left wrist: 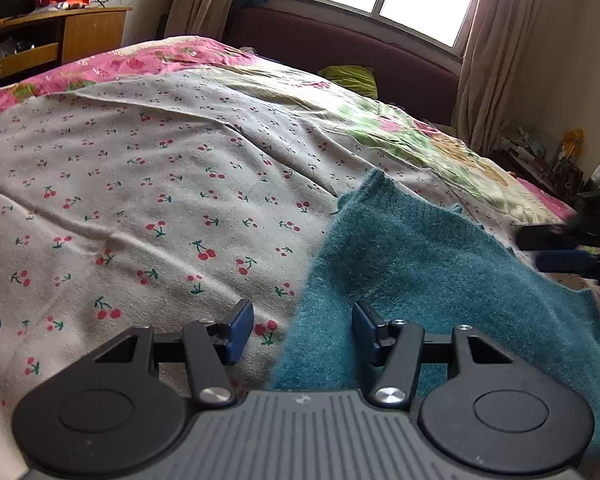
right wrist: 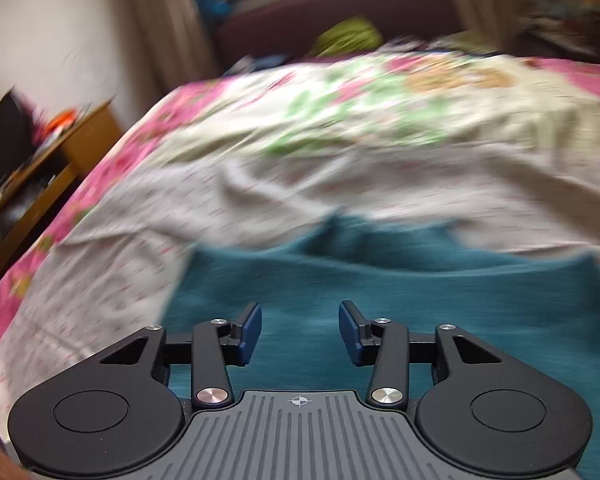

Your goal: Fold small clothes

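In the left wrist view, the left gripper [left wrist: 302,334] is hovering open over the left edge of the soft, light teal knit [left wrist: 432,264] lying lower right on the bed [left wrist: 140,168], while in the blurred right wrist view, the right gripper [right wrist: 300,332] is hanging open above the knit [right wrist: 420,300] at lower centre, its limp edges looking like the best hold.

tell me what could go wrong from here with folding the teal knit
1. Both the left claw and the right claw are open and hold nothing, so the teal knit may slump out of shape.
2. The left claw straddles the knit's edge over the cherry-print sheet; closing there might pinch sheet too.
3. The right wrist view is blurred, so a grab could miss.
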Demonstrator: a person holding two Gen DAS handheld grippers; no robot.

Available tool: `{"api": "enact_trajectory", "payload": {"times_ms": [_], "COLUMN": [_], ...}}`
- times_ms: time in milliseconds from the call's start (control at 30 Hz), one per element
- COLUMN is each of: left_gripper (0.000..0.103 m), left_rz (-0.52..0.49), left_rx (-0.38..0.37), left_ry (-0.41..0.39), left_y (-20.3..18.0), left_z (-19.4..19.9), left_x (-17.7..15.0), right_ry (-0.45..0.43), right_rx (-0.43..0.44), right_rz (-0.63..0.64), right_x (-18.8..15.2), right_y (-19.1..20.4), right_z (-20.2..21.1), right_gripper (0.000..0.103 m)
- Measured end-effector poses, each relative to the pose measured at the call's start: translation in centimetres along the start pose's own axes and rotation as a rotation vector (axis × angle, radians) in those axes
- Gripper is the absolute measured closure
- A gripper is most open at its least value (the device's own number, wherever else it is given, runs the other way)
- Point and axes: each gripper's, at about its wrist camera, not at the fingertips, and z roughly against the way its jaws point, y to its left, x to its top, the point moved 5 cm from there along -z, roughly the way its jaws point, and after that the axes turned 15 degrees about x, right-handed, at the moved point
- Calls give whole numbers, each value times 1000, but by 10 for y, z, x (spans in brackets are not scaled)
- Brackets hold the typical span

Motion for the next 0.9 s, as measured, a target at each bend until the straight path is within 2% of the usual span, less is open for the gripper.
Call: {"api": "enact_trajectory", "payload": {"times_ms": [100, 167, 233, 267, 300, 333, 400, 467, 500, 533, 600, 733, 900], "left_gripper": [36, 35, 35, 34, 34, 34, 34, 34, 34, 34, 34, 33, 34], "left_rz": [16, 20, 17, 14, 13, 15, 24, 40, 48, 54, 62, 31, 26], "left_rx": [-35, -51, -64, -70, -77, -86, -109, -126, -126, -126, -128, -114, -95], "left_ry": [18, 21, 23, 23, 24, 28, 34, 25, 12, -1, -18, 23, 26], "left_y": [4, 6, 7, 7, 7, 7, 9, 11, 13, 14, 16, 11, 11], "left_z": [0, 0, -1, -1, 0, 0, 3, 7, 10, 13, 16, 8, 4], "left_x": [-1, -1, -1, -1, -1, -1, 0, 2, 4, 5, 7, 0, -1], "right_ry": [83, 138, 163, 180, 193, 196, 206, 191, 179, 164, 144, 154, 131], "right_rx": [27, 14, -62, -102, -149, -190, -215, -203, -187, -156, -106, -101, -99], "right_rz": [47, 62, 100, 149, 198, 223, 242, 238, 216, 192, 176, 138, 230], "right_x": [4, 5, 5, 5, 3, 1, -5, -6, -5, -3, 1, -4, -12], "right_y": [40, 58, 67, 71, 72, 72, 70, 70, 71, 74, 82, 68, 83], "right_z": [-58, -91, -113, -123, -130, -133, -134, -127, -122, -116, -109, -122, -122], "right_gripper": [53, 46, 40, 41, 44, 53, 63, 75, 78, 86, 86, 86, 84]}}
